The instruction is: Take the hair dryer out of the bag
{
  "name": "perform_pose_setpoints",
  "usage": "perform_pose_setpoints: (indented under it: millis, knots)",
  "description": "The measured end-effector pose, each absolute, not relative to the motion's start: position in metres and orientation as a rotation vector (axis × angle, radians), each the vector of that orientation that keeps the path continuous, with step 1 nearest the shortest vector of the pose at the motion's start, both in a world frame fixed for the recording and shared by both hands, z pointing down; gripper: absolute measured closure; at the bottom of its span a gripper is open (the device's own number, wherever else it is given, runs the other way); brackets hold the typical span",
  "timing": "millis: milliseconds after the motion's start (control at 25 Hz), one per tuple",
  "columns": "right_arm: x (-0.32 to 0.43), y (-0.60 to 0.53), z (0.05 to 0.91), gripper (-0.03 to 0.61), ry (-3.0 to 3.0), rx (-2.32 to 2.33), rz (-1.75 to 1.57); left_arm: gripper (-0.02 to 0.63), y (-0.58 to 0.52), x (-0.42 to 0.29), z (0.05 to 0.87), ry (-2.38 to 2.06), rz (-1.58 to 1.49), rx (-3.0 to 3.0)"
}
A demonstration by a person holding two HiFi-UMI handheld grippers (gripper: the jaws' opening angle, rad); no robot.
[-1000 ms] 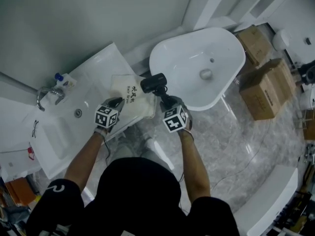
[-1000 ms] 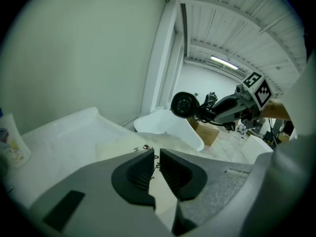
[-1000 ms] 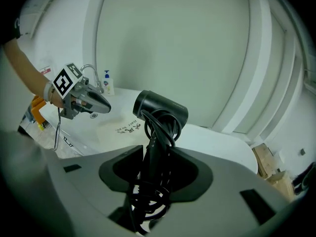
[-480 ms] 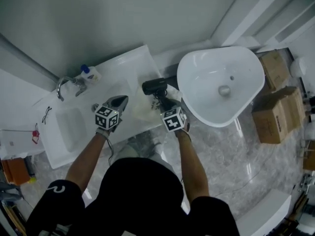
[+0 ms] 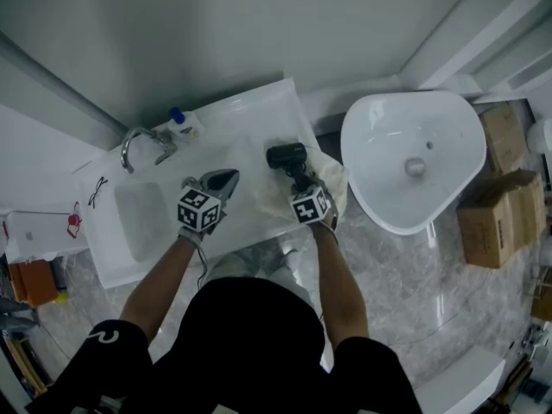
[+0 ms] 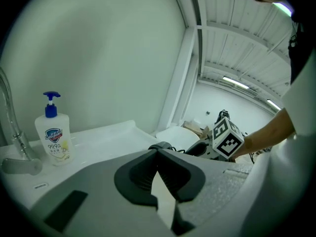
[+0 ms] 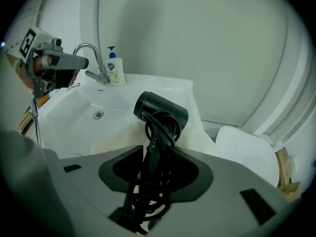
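Black hair dryer [image 5: 286, 155] lowered, left tool [image 5: 229, 177] closed

Head view: from above, steeply down on white counter [image 5: 259, 115], left gripper [image 5: 226, 178] and right gripper [image 5: 301, 182]. Left gripper view: low over counter, aimed toward wall [image 6: 98, 48]. Right gripper view: close behind hair dryer [image 7: 160, 111], facing along counter. Shared by both: soap bottle [image 6: 52, 132], each other's gripper.

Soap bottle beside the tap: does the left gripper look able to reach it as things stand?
Probably yes. The left gripper is empty and shut, and the soap bottle stands upright ahead to its left, with only bare counter between them. The jaws must open first.
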State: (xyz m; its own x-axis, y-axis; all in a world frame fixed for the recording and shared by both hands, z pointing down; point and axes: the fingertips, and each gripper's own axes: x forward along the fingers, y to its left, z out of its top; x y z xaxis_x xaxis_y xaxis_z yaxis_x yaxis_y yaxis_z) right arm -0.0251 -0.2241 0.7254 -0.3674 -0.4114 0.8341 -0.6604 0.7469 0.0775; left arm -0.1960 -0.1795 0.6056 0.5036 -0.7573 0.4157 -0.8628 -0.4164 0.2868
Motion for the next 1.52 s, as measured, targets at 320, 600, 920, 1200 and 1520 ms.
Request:
perform_pose_setpoints:
  millis: [320,600,920,1200,1520]
  knots:
    - [-0.027,-0.213,0.740,0.410,-1.983,0.798,0.250,0.615,-0.183,-0.208,0.607,-1.365,0.268,2.268]
    - [-0.022,-0.202,0.704,0.317,-2.084,0.954,0.468,0.615,-0.191,-0.187,0.591,-1.367,0.251,2.302]
    - [-0.005,-0.199,0.609,0.318,-2.258,1.075,0.440,0.615,-0.192,-0.171,0.564,-1.465,0.193,2.298]
    - [0.012,-0.160,0.549,0.352,-2.375,0.994,0.362,0.615,-0.171,-0.144,0.545,-1.504,0.195,2.328]
    - [0.033,-0.150,0.515,0.452,-2.496,0.995,0.312,0.615,-0.136,-0.132,0.515,-1.591,0.185,2.352]
